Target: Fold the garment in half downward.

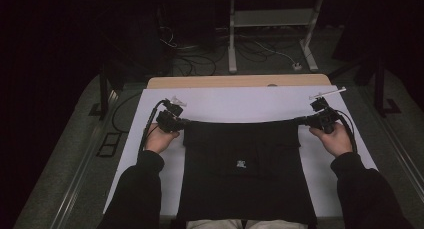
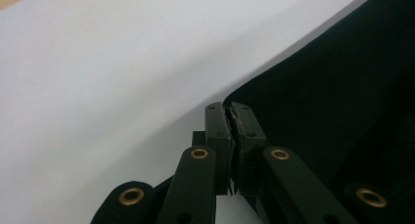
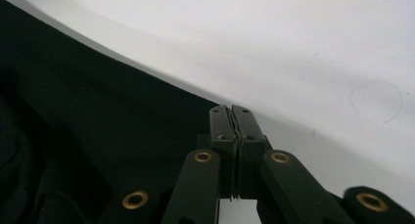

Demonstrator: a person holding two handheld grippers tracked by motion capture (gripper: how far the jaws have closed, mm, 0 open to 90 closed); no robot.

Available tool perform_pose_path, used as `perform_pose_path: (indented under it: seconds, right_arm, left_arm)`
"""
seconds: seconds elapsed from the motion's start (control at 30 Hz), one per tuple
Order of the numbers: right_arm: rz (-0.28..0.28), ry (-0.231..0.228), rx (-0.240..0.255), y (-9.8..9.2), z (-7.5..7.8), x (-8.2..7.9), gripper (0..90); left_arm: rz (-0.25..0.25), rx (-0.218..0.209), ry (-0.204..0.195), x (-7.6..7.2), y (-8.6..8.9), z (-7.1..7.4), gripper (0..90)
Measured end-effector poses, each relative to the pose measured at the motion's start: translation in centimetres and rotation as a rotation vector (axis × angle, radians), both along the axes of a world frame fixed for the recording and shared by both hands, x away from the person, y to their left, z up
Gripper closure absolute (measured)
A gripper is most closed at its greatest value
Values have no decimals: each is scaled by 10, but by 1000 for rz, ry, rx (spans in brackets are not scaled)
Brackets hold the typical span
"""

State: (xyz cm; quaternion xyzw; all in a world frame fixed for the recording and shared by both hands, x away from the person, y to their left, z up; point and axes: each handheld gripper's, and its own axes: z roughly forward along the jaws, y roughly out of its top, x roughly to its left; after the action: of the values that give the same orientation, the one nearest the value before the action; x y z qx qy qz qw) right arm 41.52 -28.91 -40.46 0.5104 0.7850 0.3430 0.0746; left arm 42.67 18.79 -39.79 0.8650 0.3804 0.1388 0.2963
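Note:
A black garment (image 1: 245,164) with a small white logo lies on the white table sheet (image 1: 235,104), its far edge stretched taut between both grippers. My left gripper (image 1: 184,123) pinches the far left corner; up close its jaws (image 2: 230,117) are shut with the black cloth (image 2: 337,101) edge caught between the pads. At the far right corner my right gripper (image 1: 300,121) does the same, and its own view has the gripper (image 3: 231,117) shut on the cloth (image 3: 98,121) edge. The near part hangs over the table's front edge.
A wooden table edge (image 1: 240,81) lies beyond the sheet. Behind it, on the dark floor, stand a white metal frame (image 1: 272,34) and loose cables (image 1: 195,64). The person's black sleeves (image 1: 135,194) enter from the bottom on either side of the garment.

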Motion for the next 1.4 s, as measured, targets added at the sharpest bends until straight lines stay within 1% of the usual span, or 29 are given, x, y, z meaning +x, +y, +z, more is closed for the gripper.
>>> perform_pose_path:
  seconds: [0.1, 0.2, 0.27, 0.3, 0.4, 0.43, 0.5, 0.53, 0.63, 0.77, 0.93, 1.03, 1.13, 1.17, 1.33, 1.4]
  right_arm:
    - [-10, 4, 6, -2, -2, 3, 873]
    - [-19, 0, 11, -3, -2, 5, 872]
    - [-21, -8, 13, -4, -2, 6, 872]
    - [-25, -6, 14, -4, -1, 7, 872]
    - [-25, -15, 12, -4, 2, 10, 872]
    - [-26, -17, 12, -3, 4, 11, 872]
    - [-25, -26, 10, -2, 7, 13, 873]
    - [-27, -33, 8, -2, 9, 14, 872]
    - [-34, -41, 13, -2, 12, 17, 873]
    - [-40, -51, 8, 1, 18, 23, 872]
    - [-58, -63, 39, 1, 22, 30, 872]
    - [-60, -68, 30, 3, 25, 35, 872]
    - [-61, -74, 26, 5, 29, 38, 873]
    - [-62, -73, 26, 6, 30, 39, 873]
    - [-65, -79, 16, 7, 32, 43, 873]
    - [-67, -76, 19, 7, 32, 44, 872]
  left_arm:
    - [-9, 17, -6, 4, -3, 4, 858]
    - [-13, 20, -12, 8, -5, 6, 858]
    - [-10, 23, -15, 10, -5, 7, 858]
    - [2, 20, -15, 11, -6, 8, 858]
    - [6, 23, -22, 13, -6, 10, 858]
    - [11, 26, -30, 14, -6, 12, 858]
    - [20, 14, -50, 15, -5, 16, 859]
    - [28, -1, -50, 15, -4, 17, 859]
    - [31, 4, -47, 18, -3, 20, 859]
    - [38, -2, -57, 21, -2, 23, 859]
    - [52, -5, -68, 25, 0, 26, 859]
    - [55, 34, -84, 26, -1, 27, 859]
    - [54, 41, -89, 29, -3, 29, 859]
    - [55, 39, -95, 30, -4, 29, 859]
    - [66, 15, -90, 35, -3, 31, 859]
    - [67, 21, -90, 37, -3, 31, 859]
